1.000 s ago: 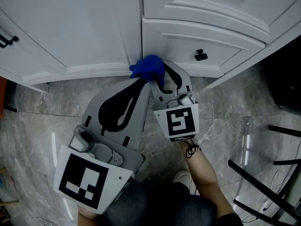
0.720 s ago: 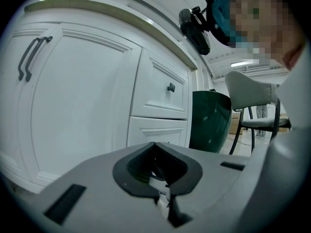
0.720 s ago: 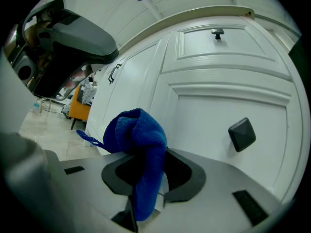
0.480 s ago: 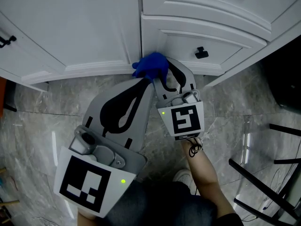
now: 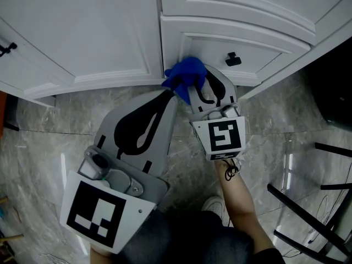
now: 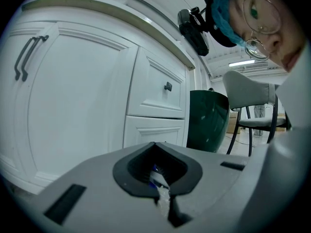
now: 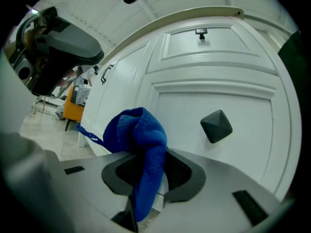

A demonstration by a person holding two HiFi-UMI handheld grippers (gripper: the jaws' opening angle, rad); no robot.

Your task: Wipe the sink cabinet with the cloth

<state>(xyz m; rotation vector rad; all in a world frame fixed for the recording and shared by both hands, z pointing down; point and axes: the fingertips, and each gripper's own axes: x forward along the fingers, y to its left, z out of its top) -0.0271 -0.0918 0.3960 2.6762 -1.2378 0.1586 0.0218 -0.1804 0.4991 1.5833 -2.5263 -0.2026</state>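
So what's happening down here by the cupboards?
A person holds a gripper in each hand, low in front of a white sink cabinet. The right gripper is clamped on a blue cloth, held at the lower drawer front near its black knob. The left gripper is shut and empty, its tip beside the cloth.

Grey veined marble floor point(image 5: 38, 120) fills the lower view. Thin black bars point(image 5: 308, 213), possibly a chair frame, cross it at the right. A dark green bin point(image 6: 208, 120) stands just beside a grey chair point(image 6: 249, 92). An orange seat point(image 7: 74, 101) sits farther off.
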